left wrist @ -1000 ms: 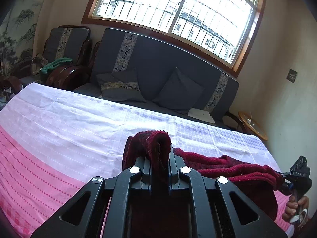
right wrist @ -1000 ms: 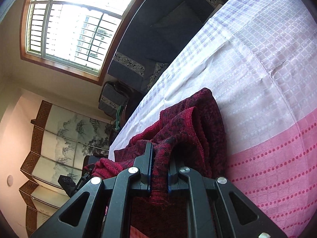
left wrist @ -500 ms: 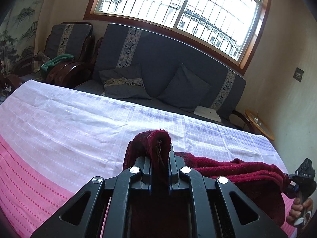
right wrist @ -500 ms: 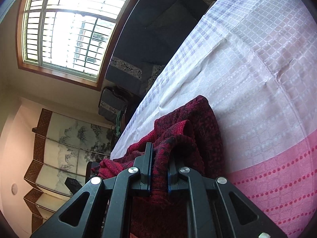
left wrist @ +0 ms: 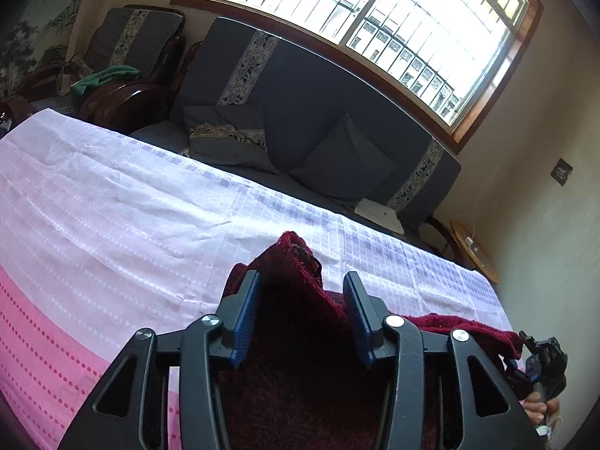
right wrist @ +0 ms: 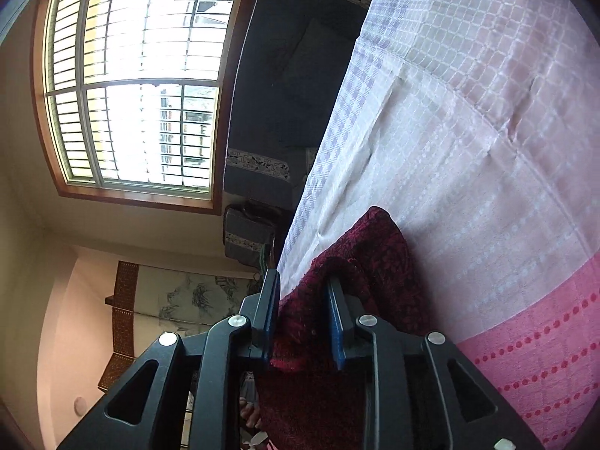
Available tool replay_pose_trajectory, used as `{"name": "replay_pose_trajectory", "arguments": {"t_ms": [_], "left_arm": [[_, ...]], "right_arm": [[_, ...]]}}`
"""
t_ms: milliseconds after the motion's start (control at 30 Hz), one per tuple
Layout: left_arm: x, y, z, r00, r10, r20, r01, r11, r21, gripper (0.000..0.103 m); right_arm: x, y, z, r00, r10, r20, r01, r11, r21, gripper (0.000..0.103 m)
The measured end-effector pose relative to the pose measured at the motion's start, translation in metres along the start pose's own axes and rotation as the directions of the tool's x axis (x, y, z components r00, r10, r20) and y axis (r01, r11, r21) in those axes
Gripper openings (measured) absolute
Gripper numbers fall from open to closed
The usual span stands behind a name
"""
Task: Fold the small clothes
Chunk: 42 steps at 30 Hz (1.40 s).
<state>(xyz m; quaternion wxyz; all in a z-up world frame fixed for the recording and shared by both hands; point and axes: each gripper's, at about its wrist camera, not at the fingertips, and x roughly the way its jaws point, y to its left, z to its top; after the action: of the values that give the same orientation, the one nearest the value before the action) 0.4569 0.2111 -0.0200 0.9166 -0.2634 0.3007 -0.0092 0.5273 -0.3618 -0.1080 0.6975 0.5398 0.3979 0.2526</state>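
The red sweater (left wrist: 300, 262) lay bunched on the pink and white tabletop (left wrist: 112, 206). The left gripper (left wrist: 300, 300) and the right gripper (right wrist: 302, 302) had just been opening, jaws apart, cloth loose between them. More folding seemed left.

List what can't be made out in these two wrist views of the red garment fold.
- Red knit garment, left wrist view: its near part is hidden by the left gripper, so its overall shape is unclear.
- Same garment, right wrist view: the right gripper covers its lower part.
- Both grippers have just been opening, with cloth between the fingers; contact on the far sides is hidden.
- Tablecloth: near edge cut off.
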Motion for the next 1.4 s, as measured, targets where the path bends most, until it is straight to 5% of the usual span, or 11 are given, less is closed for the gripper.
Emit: {"name": "replay_pose_trajectory", "arguments": {"t_ms": [33, 67, 200, 333, 400, 500, 700, 833, 1067, 1300, 1400], "left_arm": [[-0.006, 0.002, 0.002, 0.999, 0.009, 0.034, -0.008, 1.0, -0.013, 0.067], [-0.011, 0.003, 0.004, 0.998, 0.011, 0.061, -0.009, 1.0, -0.024, 0.069], [-0.029, 0.003, 0.015, 0.996, 0.005, 0.093, -0.002, 0.999, -0.036, 0.074], [-0.037, -0.008, 0.015, 0.998, -0.059, 0.021, 0.058, 0.998, 0.037, 0.074], [-0.036, -0.021, 0.005, 0.999, -0.032, -0.02, 0.034, 0.993, 0.112, 0.074], [-0.028, -0.037, -0.012, 0.998, -0.023, -0.06, 0.035, 0.979, 0.203, 0.069], [0.009, -0.029, -0.028, 0.994, 0.035, -0.1, -0.014, 0.978, 0.206, 0.065], [0.031, -0.002, -0.036, 0.985, 0.11, -0.133, -0.089, 0.984, 0.152, 0.065], [0.028, 0.0, -0.037, 0.985, 0.118, -0.128, -0.1, 0.985, 0.139, 0.062], [-0.048, -0.026, -0.046, 0.996, -0.046, -0.077, 0.052, 0.995, 0.09, 0.062], [-0.067, -0.06, -0.083, 0.994, -0.065, -0.092, 0.084, 0.973, 0.213, 0.062]], "right_arm": [[-0.008, -0.003, 0.003, 0.999, 0.036, 0.038, -0.037, 0.999, 0.03, 0.063], [-0.016, -0.006, 0.006, 0.995, 0.069, 0.078, -0.073, 0.996, 0.053, 0.07], [-0.041, 0.007, 0.005, 0.985, 0.115, 0.128, -0.113, 0.993, -0.024, 0.071], [-0.031, 0.059, -0.015, 0.998, -0.035, 0.05, 0.049, 0.952, -0.301, 0.055], [-0.008, 0.086, -0.034, 0.976, -0.216, 0.027, 0.203, 0.855, -0.477, 0.036], [0.031, 0.108, -0.06, 0.906, -0.417, 0.077, 0.359, 0.658, -0.662, 0.028], [0.081, 0.096, -0.066, 0.779, -0.588, 0.217, 0.522, 0.418, -0.744, 0.026], [0.093, 0.072, -0.049, 0.748, -0.64, 0.175, 0.548, 0.447, -0.706, 0.024], [0.097, 0.061, -0.036, 0.764, -0.635, 0.112, 0.529, 0.517, -0.673, 0.023], [0.028, 0.103, -0.088, 0.877, -0.461, 0.135, 0.403, 0.555, -0.727, 0.027], [0.004, 0.099, -0.127, 0.889, -0.441, 0.124, 0.372, 0.537, -0.757, 0.027]]}}
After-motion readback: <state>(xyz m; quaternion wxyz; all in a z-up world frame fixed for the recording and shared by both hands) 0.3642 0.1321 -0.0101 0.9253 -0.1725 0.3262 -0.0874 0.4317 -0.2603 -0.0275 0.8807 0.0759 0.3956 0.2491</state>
